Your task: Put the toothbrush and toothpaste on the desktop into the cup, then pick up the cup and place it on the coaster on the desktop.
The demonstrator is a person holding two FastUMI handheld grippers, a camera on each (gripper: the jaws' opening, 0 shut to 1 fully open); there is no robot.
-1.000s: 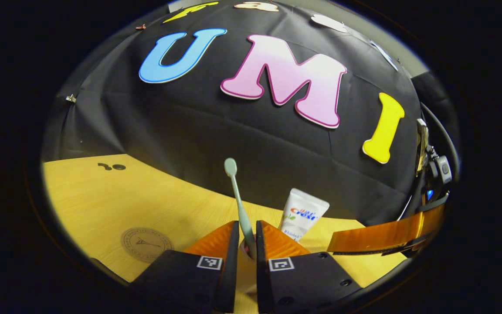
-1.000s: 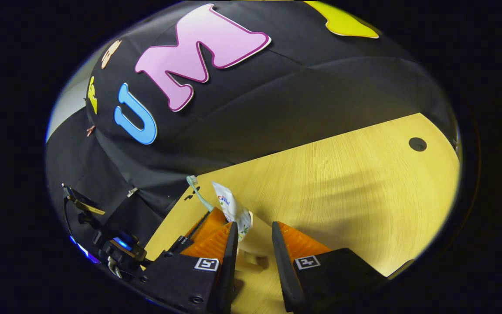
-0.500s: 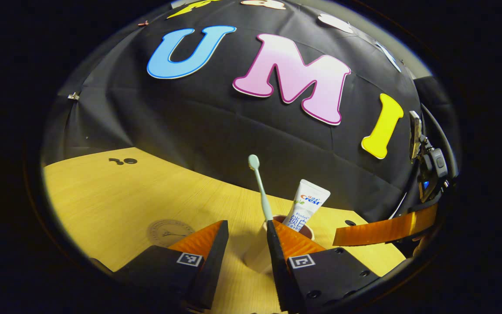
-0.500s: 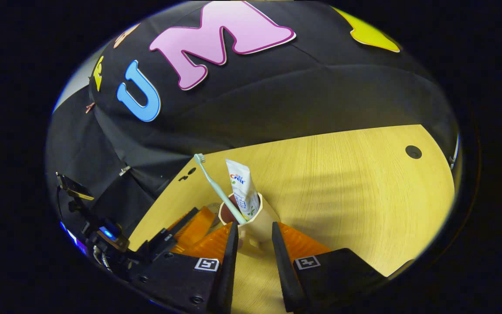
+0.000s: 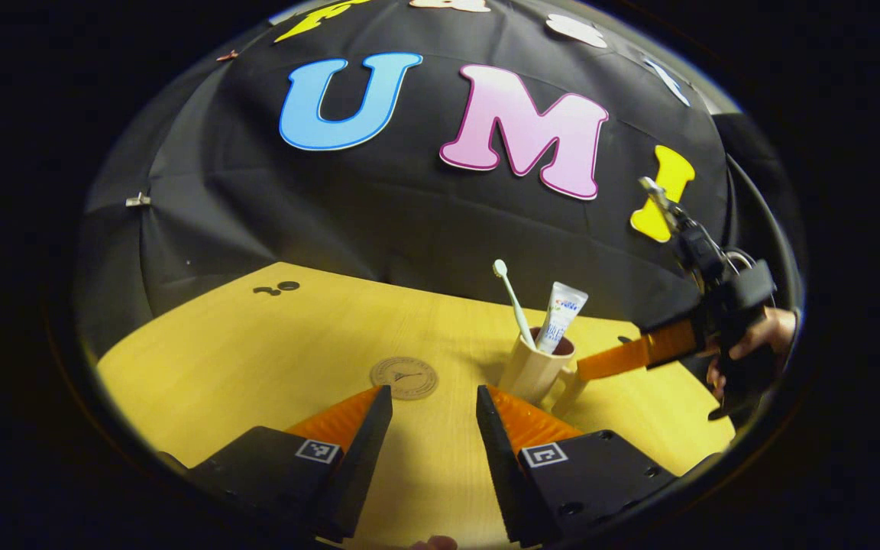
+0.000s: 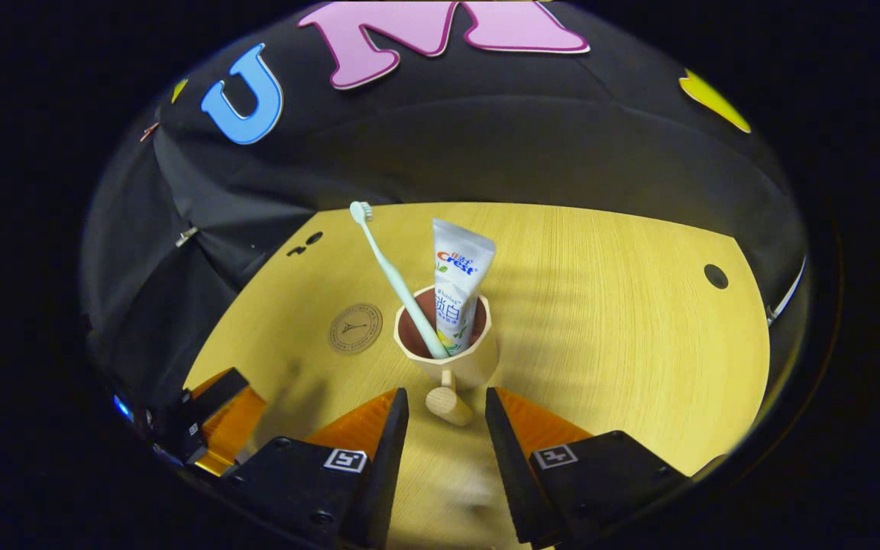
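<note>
A beige cup (image 6: 461, 368) stands upright on the wooden desktop (image 6: 623, 336). A pale green toothbrush (image 6: 393, 269) and a white toothpaste tube (image 6: 459, 279) lean inside it. The cup's handle (image 6: 448, 405) points at my right gripper (image 6: 446, 403), which is open, the handle's knob lying between its fingertips without being pressed. My left gripper (image 5: 431, 405) is open and holds nothing, some way back from the cup (image 5: 533, 373). A round brown coaster (image 5: 403, 377) lies flat left of the cup, also in the right gripper view (image 6: 355, 328). The right gripper (image 5: 623, 357) reaches the cup from the right.
A hand (image 5: 761, 336) holds the right gripper at the right edge. The left gripper (image 6: 218, 416) sits low at the left in the right gripper view. Small dark holes (image 6: 716, 276) (image 5: 279, 288) mark the desktop. The black cloth wall stands close behind the table.
My left gripper let go of the toothbrush, opened and drew back from the cup. The toothbrush now rests in the cup. My right gripper also backed off, bringing the whole cup into sight.
</note>
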